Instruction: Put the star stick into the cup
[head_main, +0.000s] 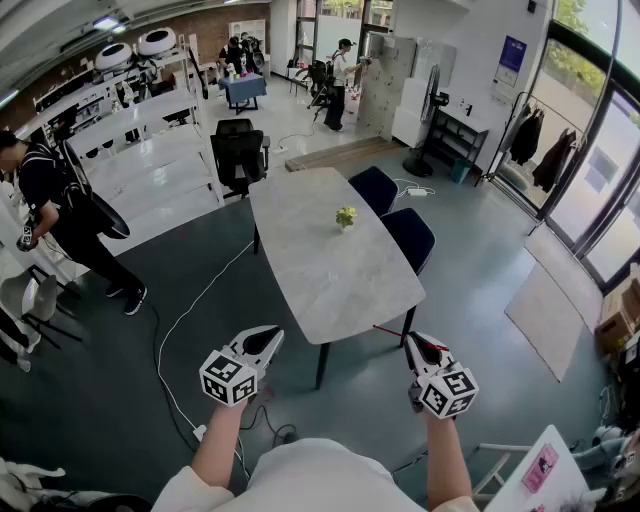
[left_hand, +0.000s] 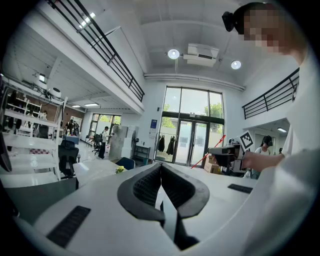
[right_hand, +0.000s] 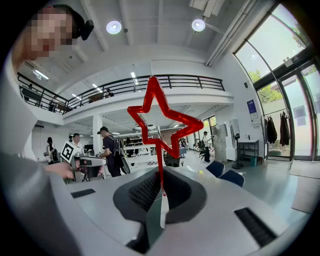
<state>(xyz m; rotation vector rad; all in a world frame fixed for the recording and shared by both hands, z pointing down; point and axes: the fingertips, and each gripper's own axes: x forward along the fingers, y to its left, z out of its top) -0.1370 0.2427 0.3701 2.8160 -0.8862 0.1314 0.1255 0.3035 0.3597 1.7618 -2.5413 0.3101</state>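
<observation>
A red star stick (right_hand: 160, 160) stands up from my right gripper (right_hand: 161, 172), whose jaws are shut on its thin stem; the open star outline rises above the jaws. In the head view the stick (head_main: 395, 331) points left from the right gripper (head_main: 416, 343), just off the table's near end. A small yellow-green thing, seemingly the cup (head_main: 346, 216), stands mid-table, far ahead of both grippers; it is too small for detail. My left gripper (head_main: 270, 338) hovers short of the table's near corner. Its jaws (left_hand: 160, 167) meet with nothing between them.
The grey table (head_main: 330, 270) stretches away from me. Two dark blue chairs (head_main: 410, 235) stand along its right side and a black office chair (head_main: 238, 150) at its far end. A person (head_main: 50, 205) stands at left. A white cable (head_main: 190, 320) trails across the floor.
</observation>
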